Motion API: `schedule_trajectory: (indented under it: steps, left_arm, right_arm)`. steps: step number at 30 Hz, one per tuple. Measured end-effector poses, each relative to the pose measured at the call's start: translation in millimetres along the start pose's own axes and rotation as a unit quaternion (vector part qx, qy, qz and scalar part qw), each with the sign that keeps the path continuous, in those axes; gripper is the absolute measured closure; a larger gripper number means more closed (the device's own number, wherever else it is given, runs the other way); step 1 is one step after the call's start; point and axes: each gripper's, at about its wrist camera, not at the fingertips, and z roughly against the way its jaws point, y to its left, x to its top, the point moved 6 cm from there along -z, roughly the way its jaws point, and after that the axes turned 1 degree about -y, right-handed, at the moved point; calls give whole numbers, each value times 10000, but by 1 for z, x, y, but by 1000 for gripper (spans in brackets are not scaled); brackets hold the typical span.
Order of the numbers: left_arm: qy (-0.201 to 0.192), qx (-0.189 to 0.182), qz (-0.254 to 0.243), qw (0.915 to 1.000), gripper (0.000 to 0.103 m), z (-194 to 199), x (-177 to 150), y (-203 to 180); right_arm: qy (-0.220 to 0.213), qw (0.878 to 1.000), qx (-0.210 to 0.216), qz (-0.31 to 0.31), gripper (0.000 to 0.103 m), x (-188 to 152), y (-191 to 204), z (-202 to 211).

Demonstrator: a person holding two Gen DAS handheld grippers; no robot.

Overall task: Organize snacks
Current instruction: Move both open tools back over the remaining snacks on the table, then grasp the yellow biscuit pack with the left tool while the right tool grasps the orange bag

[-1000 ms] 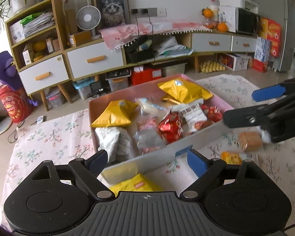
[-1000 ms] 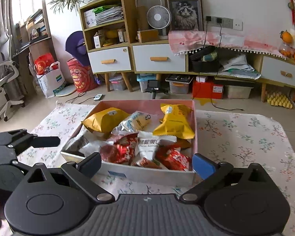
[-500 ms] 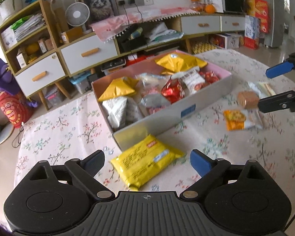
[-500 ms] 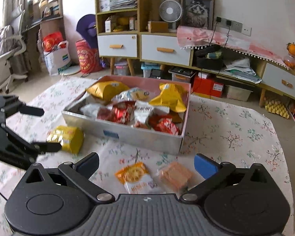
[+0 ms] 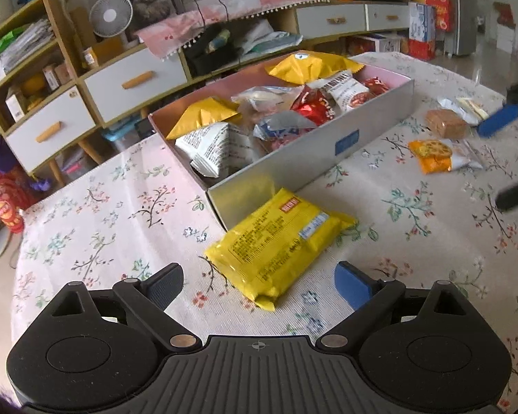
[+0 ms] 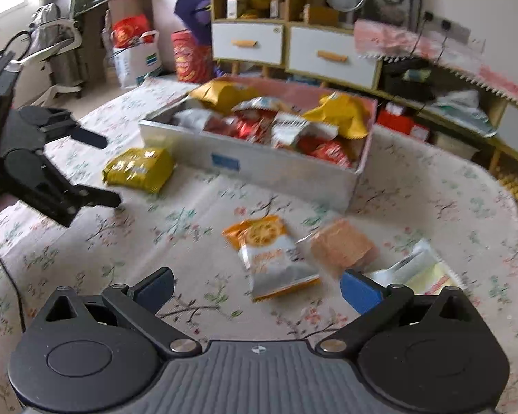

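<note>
Yellow packet (image 5: 280, 245) one, loose snacks three, box (image 5: 295, 164) one

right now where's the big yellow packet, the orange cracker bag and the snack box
big yellow packet (image 5: 279, 241), left wrist view, middle of its printed face
orange cracker bag (image 6: 269, 255), right wrist view, centre of the bag
snack box (image 5: 328, 151), left wrist view, bare grey side wall
</note>
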Motion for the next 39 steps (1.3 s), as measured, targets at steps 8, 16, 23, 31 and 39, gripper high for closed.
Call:
schedule_trajectory:
  steps: [8,16,23,31,39]
  left_arm:
    - [-188,-504,260,9982,7,-13,3,10]
    - [-116,-1114,21,9937,8,-10,4,-10]
    - [41,-1648,-351,9857,8,4,-3,-33]
    - [-210,-1115,-394,9928,8,4,11,-24]
    - [-287,-1229,-289,9916,10,-11,29,-33]
  right_arm:
    - [182,9997,148,80,17,-5,2,-18]
    - [10,9999,148,88,17,3,-5,-26]
    - [20,9993,314,185,17,8,0,-29]
    - [-8,9984,263,497,18,12,3,-22]
    - [53,9963,335,788,24,19,2,-29]
